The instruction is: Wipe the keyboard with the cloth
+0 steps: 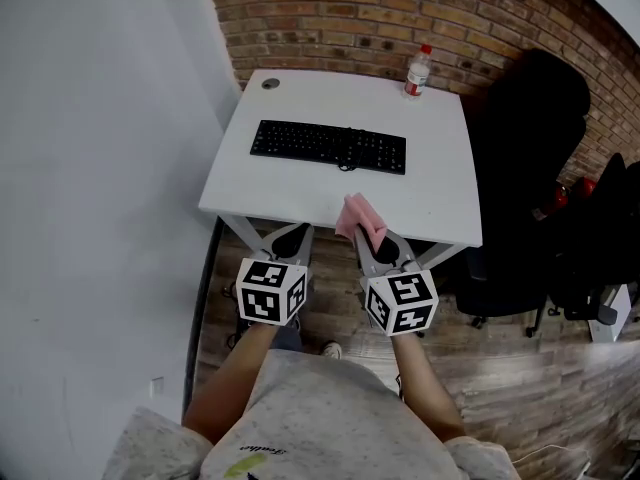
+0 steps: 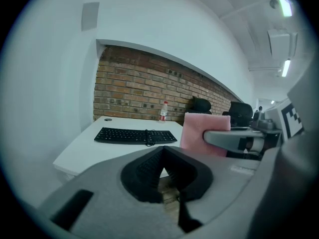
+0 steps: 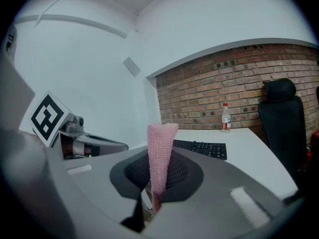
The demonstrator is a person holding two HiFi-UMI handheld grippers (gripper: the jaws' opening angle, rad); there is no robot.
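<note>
We face a brick wall [image 1: 400, 18] and a white tabletop [image 1: 440, 198], with a black office chair [image 1: 530, 168] at the tabletop's right. The black keyboard [image 1: 328, 146] lies across the middle of the tabletop. We hold both grippers side by side just short of the tabletop's near edge, above a wood floor [image 1: 520, 378]. Our left gripper [image 1: 293, 236] has its jaws pressed together with nothing between them. Our right gripper [image 1: 380, 251] is clamped on the pink cloth [image 1: 361, 219], which stands upright from the jaws, well apart from the keyboard. A red-capped water bottle [image 1: 417, 72] stands at the tabletop's far right.
</note>
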